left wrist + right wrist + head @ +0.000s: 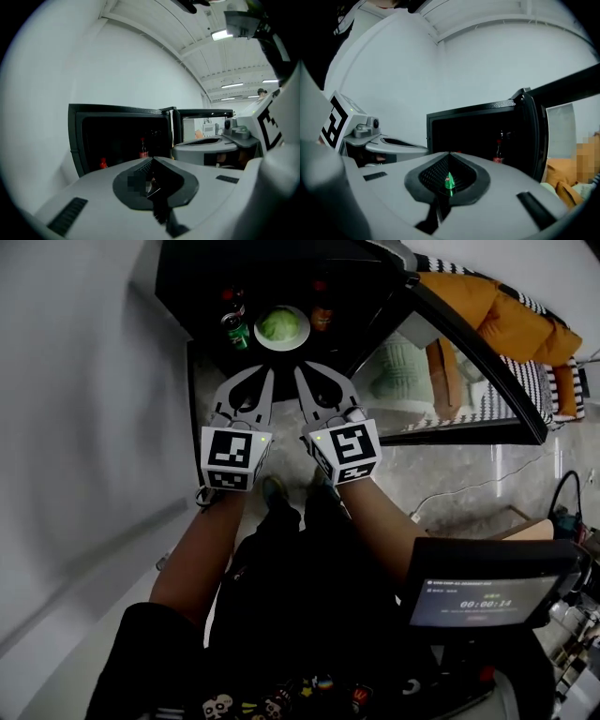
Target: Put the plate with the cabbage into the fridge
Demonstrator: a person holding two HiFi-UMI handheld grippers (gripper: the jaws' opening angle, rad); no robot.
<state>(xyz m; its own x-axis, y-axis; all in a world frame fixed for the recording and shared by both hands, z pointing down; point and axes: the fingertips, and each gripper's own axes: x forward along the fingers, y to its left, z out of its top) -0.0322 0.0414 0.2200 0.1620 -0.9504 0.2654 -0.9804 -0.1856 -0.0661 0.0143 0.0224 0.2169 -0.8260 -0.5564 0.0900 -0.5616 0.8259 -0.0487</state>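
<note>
Your forearms and the two marker cubes sat closest under the head camera, both tools pointing forward at the open fridge [202, 277].

- Left gripper [265, 373]: jaws together, nothing between them. Its own view confirmed this, with the tips meeting [151, 161] and the pads bare.
- Right gripper [305, 373]: jaws likewise together and empty [449, 157]. A small green glint showed in the recess behind the tips. You could not tell what it was.
- The two tools hung side by side, near each other but apart, just short of the fridge opening and touching nothing.

Outward from the tips:
- The plate [302, 326] stood on a shelf inside the fridge, with the cabbage [279, 326] lying on it.
- A green can [235, 331] stood just beside the plate on its left.
- A red-capped bottle [143, 149] stood further back in the dark interior.
- The glass door [487, 367] stood swung wide to your right.

Judgement on the step: placement looked finished, since the plate was on the shelf and neither tool held it. What remained, if anything, was the door.

Judgement on the next move: it called for the right tool to go out to the door's free edge and push it round to the left. Both tools would have needed to keep out of the opening as it swung.
</note>
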